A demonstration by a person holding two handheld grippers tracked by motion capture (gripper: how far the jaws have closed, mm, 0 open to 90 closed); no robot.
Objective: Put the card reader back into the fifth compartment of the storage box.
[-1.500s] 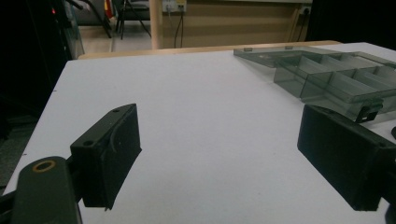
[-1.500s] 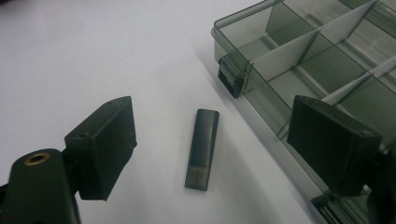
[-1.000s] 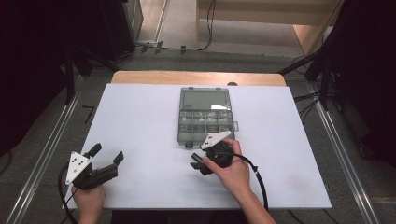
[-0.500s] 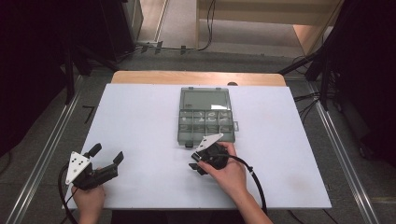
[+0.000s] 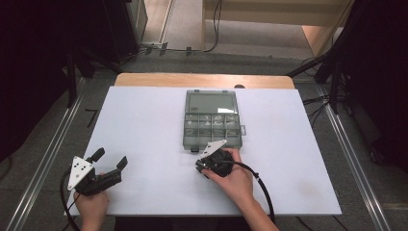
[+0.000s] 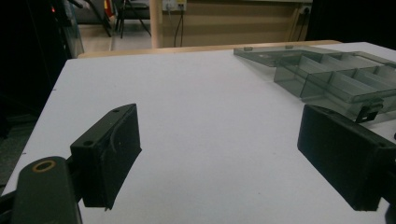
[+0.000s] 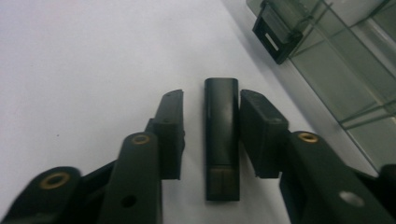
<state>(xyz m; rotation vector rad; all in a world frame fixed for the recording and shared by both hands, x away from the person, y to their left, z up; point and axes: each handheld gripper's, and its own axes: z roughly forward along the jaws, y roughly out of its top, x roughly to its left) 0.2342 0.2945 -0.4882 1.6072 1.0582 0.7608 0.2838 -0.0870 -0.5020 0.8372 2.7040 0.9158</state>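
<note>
Lying open, compartment box (image 5: pixel 211 120), small parts inside

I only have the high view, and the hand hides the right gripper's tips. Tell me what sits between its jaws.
Observer: A small black bar lies flat on the table, between the jaws of the right gripper.
Operator: Report whether it is clamped.
Observer: Not clamped. A gap shows at one jaw, while the other sits right beside the bar.
Operator: Now check the left gripper's jaws.
Observer: The left gripper is wide open, with nothing but table between its jaws.
</note>
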